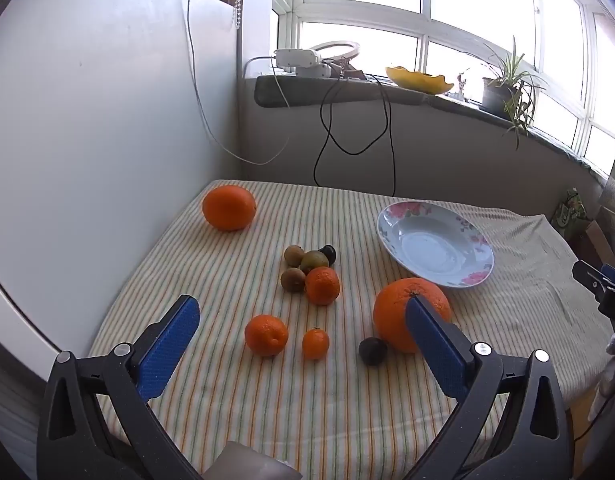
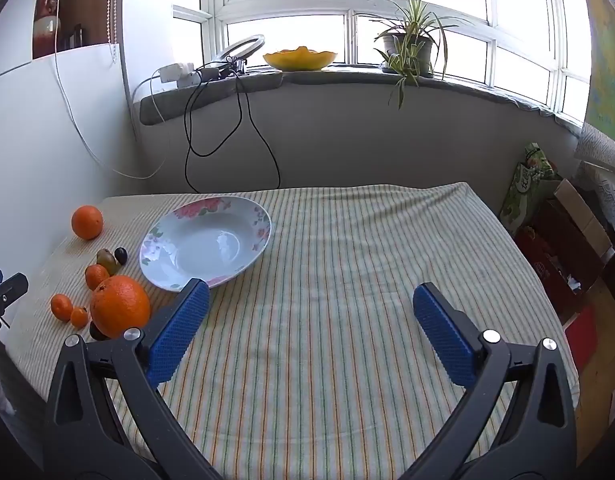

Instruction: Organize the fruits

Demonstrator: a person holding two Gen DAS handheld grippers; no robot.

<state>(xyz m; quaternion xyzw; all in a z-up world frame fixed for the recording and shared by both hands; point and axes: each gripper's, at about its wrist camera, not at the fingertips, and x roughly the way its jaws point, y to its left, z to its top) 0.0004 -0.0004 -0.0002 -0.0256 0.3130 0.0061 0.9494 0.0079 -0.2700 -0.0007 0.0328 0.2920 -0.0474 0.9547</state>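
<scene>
Left gripper [image 1: 303, 316] partly hides the large orange [image 1: 395, 312]; dark fruit [image 1: 372, 351] indistinct.

Daylight enters through the white-framed bay window [image 2: 347, 12], whose panes are blown out to plain white in both views. The scene is bright and evenly lit. The green-and-orange striped cloth on the desk [image 2: 347, 280] carries only soft, faint shadows beneath the fruit. A pale sheen lies in the floral-rimmed white porcelain plate [image 2: 205, 242]. Fisheye distortion bends the window frames and the grey stone sill [image 1: 387, 98], and dark vignetting fills the corners. Focus is sharp centrally, softer at the edges.
</scene>
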